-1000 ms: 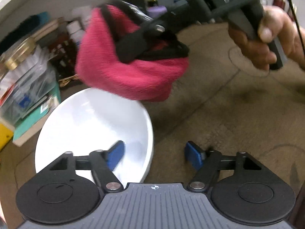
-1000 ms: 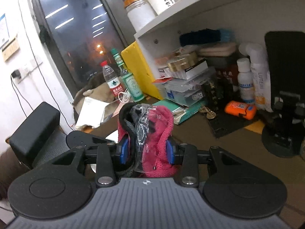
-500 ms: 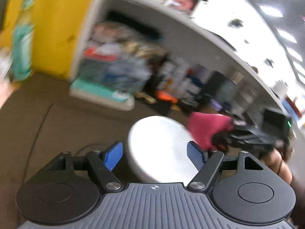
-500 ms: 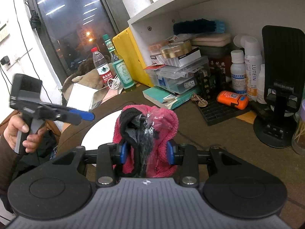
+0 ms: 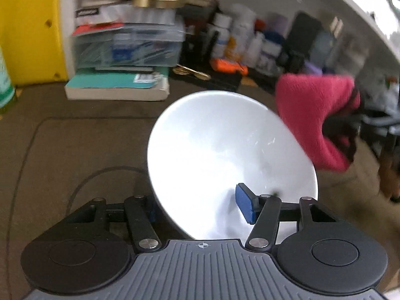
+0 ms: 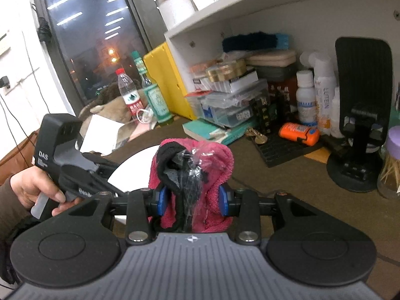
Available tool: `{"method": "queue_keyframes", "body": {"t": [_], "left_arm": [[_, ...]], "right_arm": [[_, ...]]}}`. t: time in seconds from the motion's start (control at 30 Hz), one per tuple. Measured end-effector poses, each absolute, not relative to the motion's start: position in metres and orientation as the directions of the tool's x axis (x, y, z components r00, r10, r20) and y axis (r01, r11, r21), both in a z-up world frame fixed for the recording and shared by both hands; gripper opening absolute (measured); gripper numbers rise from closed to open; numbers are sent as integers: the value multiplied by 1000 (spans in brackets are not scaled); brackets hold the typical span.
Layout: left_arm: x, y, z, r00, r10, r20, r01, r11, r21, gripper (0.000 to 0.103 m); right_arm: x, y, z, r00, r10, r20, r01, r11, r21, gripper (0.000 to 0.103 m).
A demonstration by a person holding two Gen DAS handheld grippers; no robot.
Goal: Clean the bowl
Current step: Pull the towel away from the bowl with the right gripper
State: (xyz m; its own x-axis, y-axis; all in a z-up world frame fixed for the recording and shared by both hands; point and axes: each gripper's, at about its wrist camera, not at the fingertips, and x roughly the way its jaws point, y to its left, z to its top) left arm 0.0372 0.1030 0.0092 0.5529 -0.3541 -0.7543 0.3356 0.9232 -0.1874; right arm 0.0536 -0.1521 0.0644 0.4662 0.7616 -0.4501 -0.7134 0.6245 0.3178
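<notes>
- The white bowl (image 5: 225, 155) is tilted, its inside facing your left wrist camera, above the brown table (image 5: 75, 137) near the shelf side.
- Your left gripper (image 5: 200, 208) straddles the bowl's near rim: one blue pad (image 5: 245, 206) sits inside the bowl, the other finger is hidden behind the wall. You cannot tell whether the pads actually press on it.
- Your right gripper (image 6: 192, 201) is closed partway, both blue pads squeezing a pink cloth (image 6: 200, 175) bunched with black fabric.
- The cloth (image 5: 315, 117) touches or overlaps the bowl's right rim.
- Behind, at the table's back edge: a teal book (image 5: 115, 87), clear boxes (image 5: 130, 45), an orange case (image 6: 298, 133), white bottles (image 6: 315, 95).
</notes>
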Motion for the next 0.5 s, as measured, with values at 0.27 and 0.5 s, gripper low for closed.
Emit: {"method": "queue_keyframes", "body": {"t": [0.27,0.5], "left_arm": [[30,55,15,487,-409,-772,456,873,-174,64],[27,23,19,533,-334,-778,461,885,-64,72]], "right_arm": [[31,-182,78,581,638,-505,-667,729,153,37],[19,-209,67,601,562,-568,-611,781,126,37]]}}
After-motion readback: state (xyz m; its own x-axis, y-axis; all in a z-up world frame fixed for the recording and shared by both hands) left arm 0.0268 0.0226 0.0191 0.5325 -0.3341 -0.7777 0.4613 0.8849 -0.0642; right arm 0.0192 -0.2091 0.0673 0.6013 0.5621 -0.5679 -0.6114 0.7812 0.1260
